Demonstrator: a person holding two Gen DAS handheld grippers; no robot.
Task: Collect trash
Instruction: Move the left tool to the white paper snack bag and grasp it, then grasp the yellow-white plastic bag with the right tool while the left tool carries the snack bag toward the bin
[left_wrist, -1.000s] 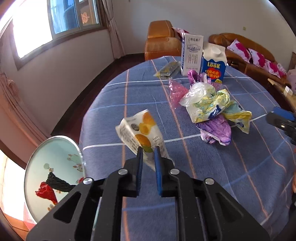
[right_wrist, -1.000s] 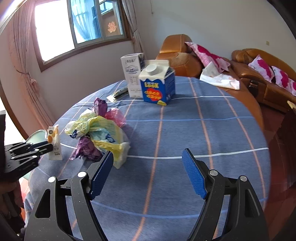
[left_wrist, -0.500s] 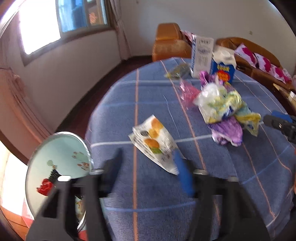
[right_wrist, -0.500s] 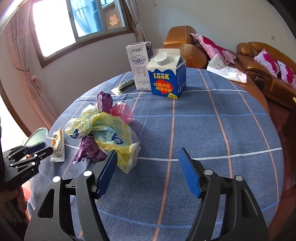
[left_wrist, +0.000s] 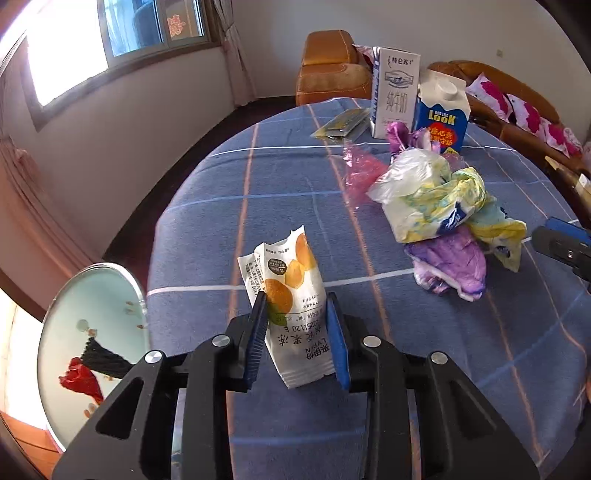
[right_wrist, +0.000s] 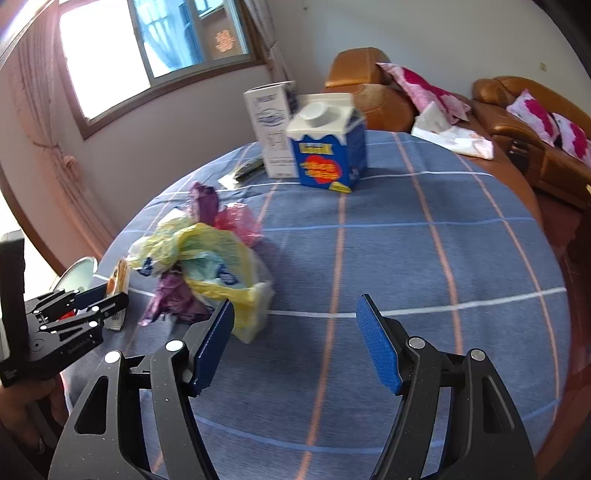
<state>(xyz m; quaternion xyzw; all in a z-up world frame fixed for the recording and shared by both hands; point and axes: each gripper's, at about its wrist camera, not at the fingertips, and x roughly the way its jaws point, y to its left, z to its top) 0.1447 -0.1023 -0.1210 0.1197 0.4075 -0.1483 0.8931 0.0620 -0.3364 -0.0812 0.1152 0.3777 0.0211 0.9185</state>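
A white snack wrapper (left_wrist: 291, 269) with orange fruit print stands tilted between the blue pads of my left gripper (left_wrist: 296, 297). The jaws are closing on its two long edges, and both pads touch it. The right wrist view shows the same wrapper (right_wrist: 120, 275) upright in the left gripper (right_wrist: 110, 295) at the table's left edge. A heap of crumpled plastic bags (left_wrist: 436, 206), yellow, purple and pink, lies mid-table. My right gripper (right_wrist: 295, 302) hangs open over bare cloth just right of that heap (right_wrist: 207, 254), holding nothing.
A white milk carton (left_wrist: 395, 96) and a blue carton (left_wrist: 441, 118) stand at the far side of the round blue-checked table (left_wrist: 280, 177). A flat dark packet (left_wrist: 341, 123) lies beside them. A round glass side table (left_wrist: 92, 332) sits below left; an orange sofa (right_wrist: 517, 122) stands behind.
The left gripper let go of the wrapper, which lay flat on the table, then came down around it and closed across its width. The right gripper stayed open and barely moved.
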